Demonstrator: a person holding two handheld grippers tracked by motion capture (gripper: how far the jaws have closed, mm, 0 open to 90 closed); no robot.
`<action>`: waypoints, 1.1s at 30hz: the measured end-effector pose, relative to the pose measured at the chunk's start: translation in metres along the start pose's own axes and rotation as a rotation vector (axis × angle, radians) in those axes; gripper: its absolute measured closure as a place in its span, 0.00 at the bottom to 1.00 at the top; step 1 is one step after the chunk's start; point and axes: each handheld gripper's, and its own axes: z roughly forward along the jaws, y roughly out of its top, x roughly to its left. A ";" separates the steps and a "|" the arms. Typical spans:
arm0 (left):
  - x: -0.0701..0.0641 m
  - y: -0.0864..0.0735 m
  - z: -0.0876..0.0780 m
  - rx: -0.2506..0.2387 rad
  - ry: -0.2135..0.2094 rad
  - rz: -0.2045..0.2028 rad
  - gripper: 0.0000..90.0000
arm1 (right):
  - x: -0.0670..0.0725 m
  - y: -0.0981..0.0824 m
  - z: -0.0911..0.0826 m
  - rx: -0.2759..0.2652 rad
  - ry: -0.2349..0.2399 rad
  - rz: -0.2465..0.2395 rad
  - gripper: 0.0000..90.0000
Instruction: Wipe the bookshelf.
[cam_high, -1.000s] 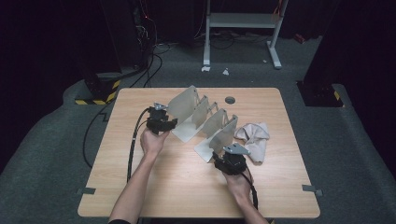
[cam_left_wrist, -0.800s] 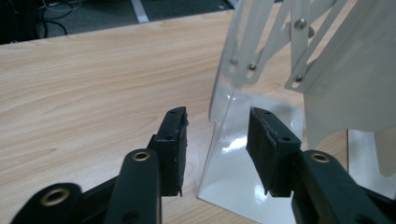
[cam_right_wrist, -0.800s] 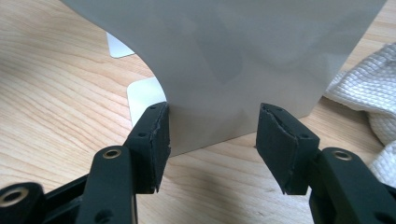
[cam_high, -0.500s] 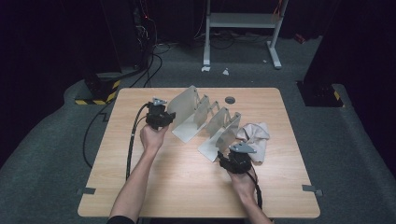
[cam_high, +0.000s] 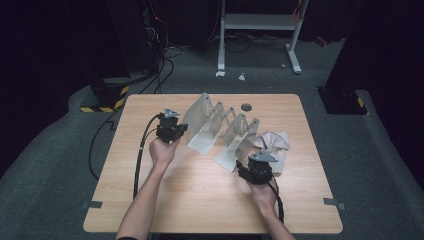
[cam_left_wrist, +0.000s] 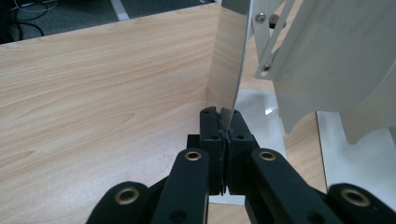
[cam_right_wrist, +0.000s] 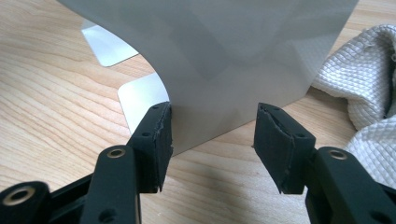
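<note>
Rack unlabelled; left tongs clamp its end plate, right tongs gape.

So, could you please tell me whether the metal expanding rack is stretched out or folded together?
Stretched out: in the high view the rack's two end plates stand apart on the table, with its scissor links spread between them.

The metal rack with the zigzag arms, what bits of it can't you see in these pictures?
- Metal rack, high view: too small to tell how its scissor links join.
- Rack's near end plate, right gripper view: its top is cut off by the frame edge.
- Left gripper, left gripper view: its shut jaws hide the plate edge between them.
- White cloth, high view: partly behind the rack and the right gripper.
</note>
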 end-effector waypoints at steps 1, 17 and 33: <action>-0.001 -0.001 -0.002 0.001 0.001 0.001 0.98 | -0.001 0.000 0.000 -0.001 -0.001 0.002 0.53; -0.013 -0.022 -0.027 0.003 0.036 0.001 0.98 | -0.012 0.003 0.002 0.016 -0.018 0.001 0.61; -0.020 -0.036 -0.031 -0.018 0.012 -0.021 0.72 | -0.017 0.010 0.006 0.040 -0.018 0.001 0.74</action>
